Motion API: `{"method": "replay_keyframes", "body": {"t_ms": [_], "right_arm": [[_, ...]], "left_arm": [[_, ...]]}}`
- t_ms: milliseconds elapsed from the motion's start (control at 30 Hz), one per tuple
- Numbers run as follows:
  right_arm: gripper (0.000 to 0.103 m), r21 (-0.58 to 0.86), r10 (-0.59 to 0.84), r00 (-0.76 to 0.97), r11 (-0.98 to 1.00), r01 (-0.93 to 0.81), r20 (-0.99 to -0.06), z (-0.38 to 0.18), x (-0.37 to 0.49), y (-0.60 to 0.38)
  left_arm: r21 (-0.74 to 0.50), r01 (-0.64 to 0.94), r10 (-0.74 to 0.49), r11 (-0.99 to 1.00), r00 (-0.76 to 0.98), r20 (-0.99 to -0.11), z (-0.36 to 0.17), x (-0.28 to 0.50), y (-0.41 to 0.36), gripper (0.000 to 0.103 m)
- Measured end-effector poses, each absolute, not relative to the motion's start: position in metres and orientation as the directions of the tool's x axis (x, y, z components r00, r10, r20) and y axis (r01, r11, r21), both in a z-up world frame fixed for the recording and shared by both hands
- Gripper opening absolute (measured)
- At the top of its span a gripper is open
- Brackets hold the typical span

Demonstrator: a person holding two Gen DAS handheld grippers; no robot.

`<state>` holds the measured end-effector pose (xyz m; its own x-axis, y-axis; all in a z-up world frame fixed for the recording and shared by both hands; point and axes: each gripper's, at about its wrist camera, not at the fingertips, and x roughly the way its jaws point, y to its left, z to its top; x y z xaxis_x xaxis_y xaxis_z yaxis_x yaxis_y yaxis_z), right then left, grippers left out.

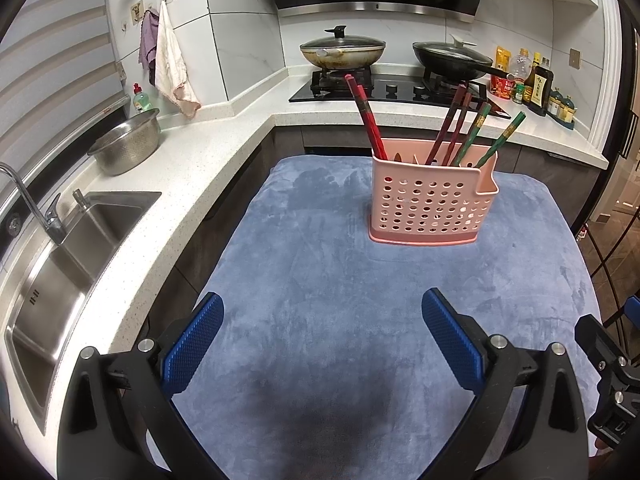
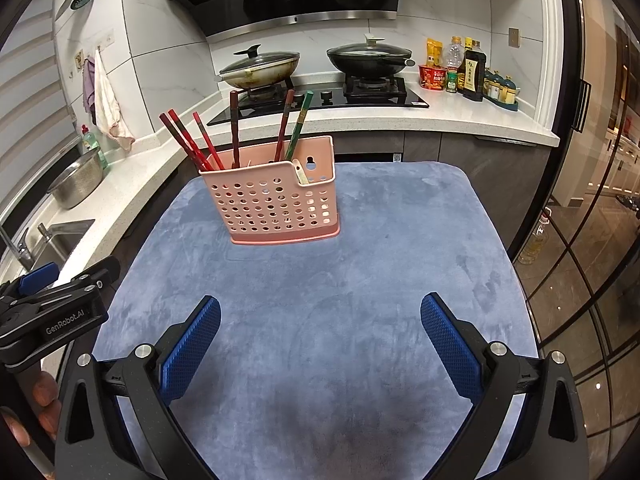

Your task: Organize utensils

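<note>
- The utensil holder [image 1: 432,200] stands upright on the cloth [image 1: 320,280] that covers the tabletop, towards its far side.
- Chopsticks [image 1: 366,118] stand tilted inside the holder, spread across its compartments.
- Both grippers hover over the near part of the cloth, left gripper [image 1: 322,340] beside right gripper [image 2: 320,344].
- Left of the cloth runs a counter with a sink [image 1: 60,280] and a colander [image 1: 128,146] behind it.
- Behind the holder, two lidded pans [image 2: 260,66] sit on the stove.

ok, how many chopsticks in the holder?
6 chopsticks in the pink holder: three red at its left end, one mid, two right. Shorter ones may be hidden.
</note>
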<state>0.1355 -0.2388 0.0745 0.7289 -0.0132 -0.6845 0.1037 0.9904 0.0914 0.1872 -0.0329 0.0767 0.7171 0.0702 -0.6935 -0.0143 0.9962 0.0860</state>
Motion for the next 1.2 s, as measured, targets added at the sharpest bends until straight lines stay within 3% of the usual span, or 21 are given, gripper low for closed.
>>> {"method": "replay_keyframes", "body": {"t_ms": [1200], "right_arm": [[0.096, 0.09, -0.019, 0.725, 0.99, 0.112, -0.688, 0.0719, 0.1352, -0.2372]], "left_arm": [[0.076, -0.012, 0.062, 0.997, 0.714, -0.698, 0.0763, 0.1881, -0.0312, 0.095]]}}
